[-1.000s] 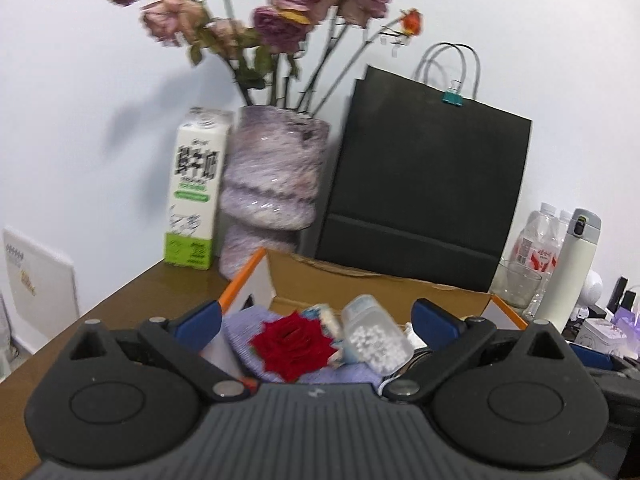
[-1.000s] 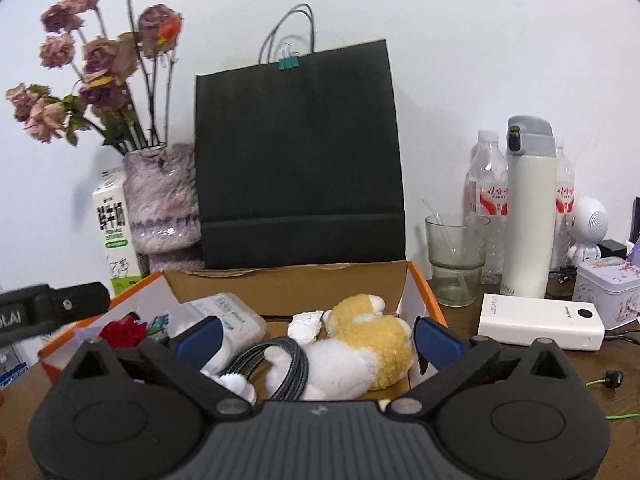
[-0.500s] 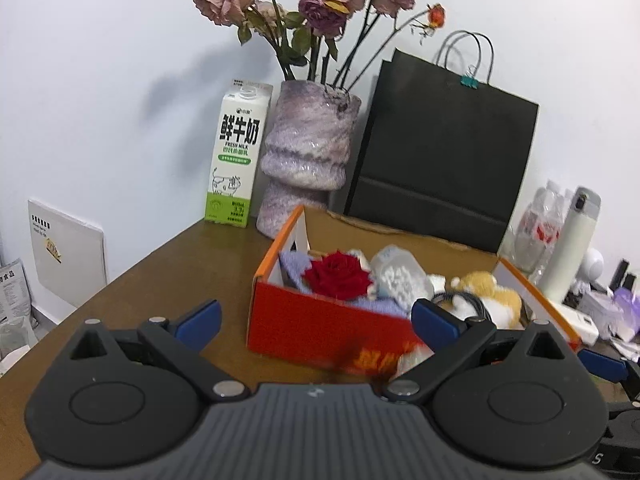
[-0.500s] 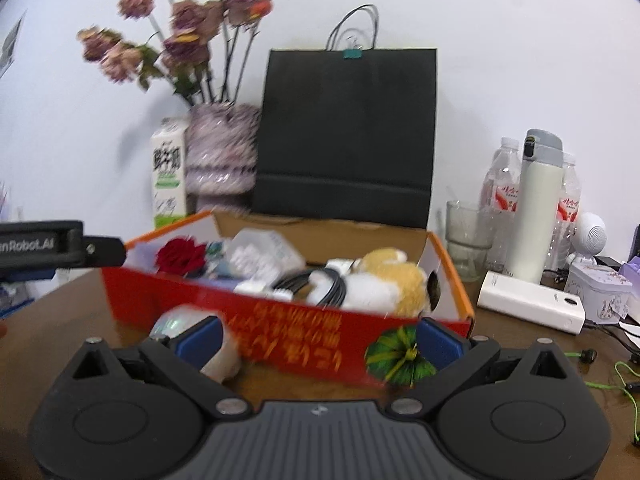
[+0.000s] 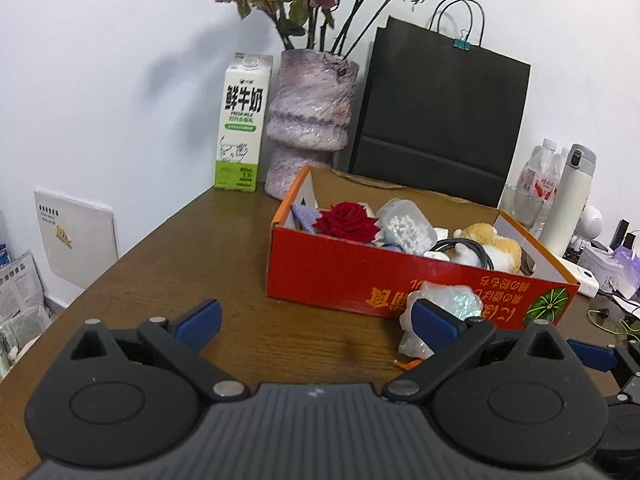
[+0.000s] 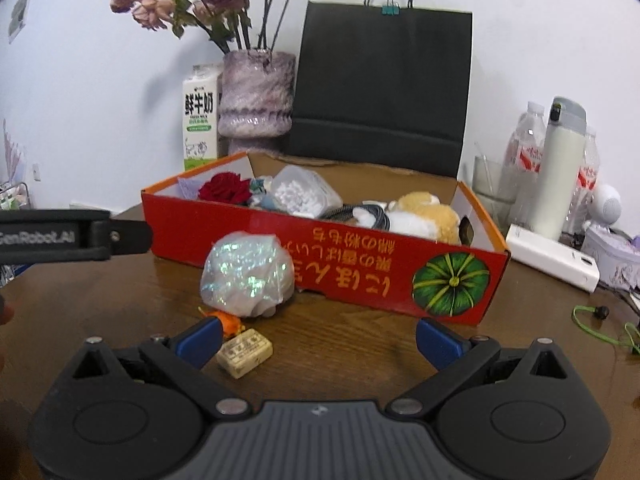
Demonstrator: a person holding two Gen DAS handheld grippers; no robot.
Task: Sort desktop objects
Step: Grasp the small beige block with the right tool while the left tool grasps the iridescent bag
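Red cardboard box [image 6: 320, 256] sits on the wooden table [image 5: 192, 280] and holds a rose [image 6: 225, 188], a pill jar [image 6: 304, 192] and a plush toy [image 6: 428, 216]. Just in front of the box lie a shiny bag [image 6: 248, 276] and a small eraser [image 6: 245, 354]. Left gripper [image 5: 316, 320] and right gripper [image 6: 318, 340] hover before the box, jaws spread wide, both empty.

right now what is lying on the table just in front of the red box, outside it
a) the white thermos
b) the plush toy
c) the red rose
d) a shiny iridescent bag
d: the shiny iridescent bag sits on the wooden table against the front wall of the red box, while the red rose and plush toy lie inside it.
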